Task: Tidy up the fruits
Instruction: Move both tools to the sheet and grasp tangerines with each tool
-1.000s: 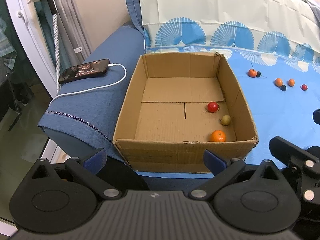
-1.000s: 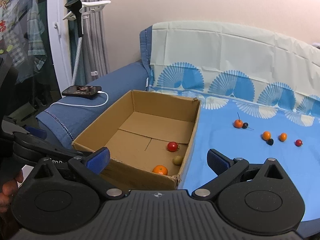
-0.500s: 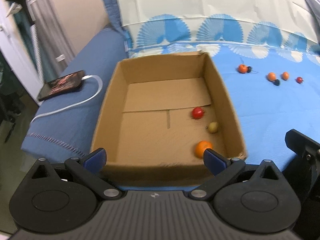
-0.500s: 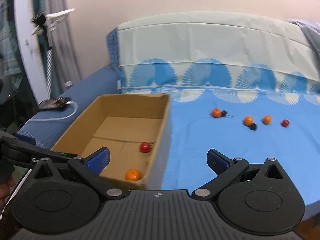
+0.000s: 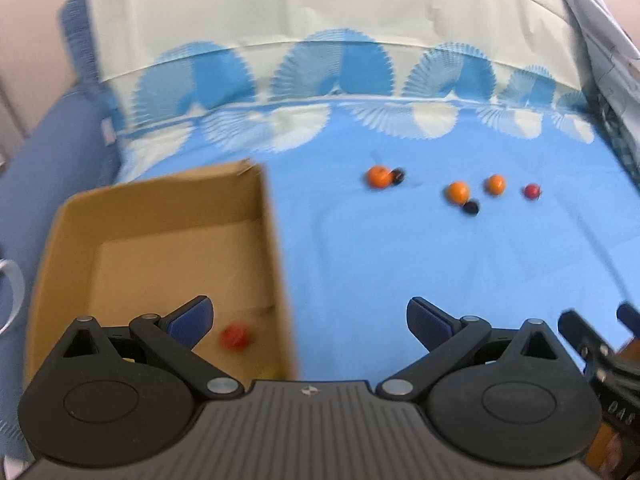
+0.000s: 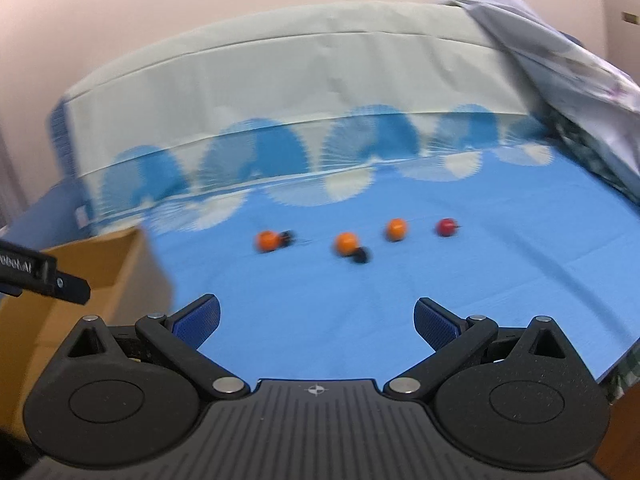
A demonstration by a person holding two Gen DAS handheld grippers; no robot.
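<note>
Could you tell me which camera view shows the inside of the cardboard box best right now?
The left wrist view: the cardboard box shows its floor and a blurred red fruit inside. The right wrist view catches only an outer corner of the box at its left edge.

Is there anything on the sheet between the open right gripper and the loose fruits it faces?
Nothing visible. Between the right gripper and the row of fruits lies only bare blue sheet. The cardboard box stands off to the left, outside that line.
</note>
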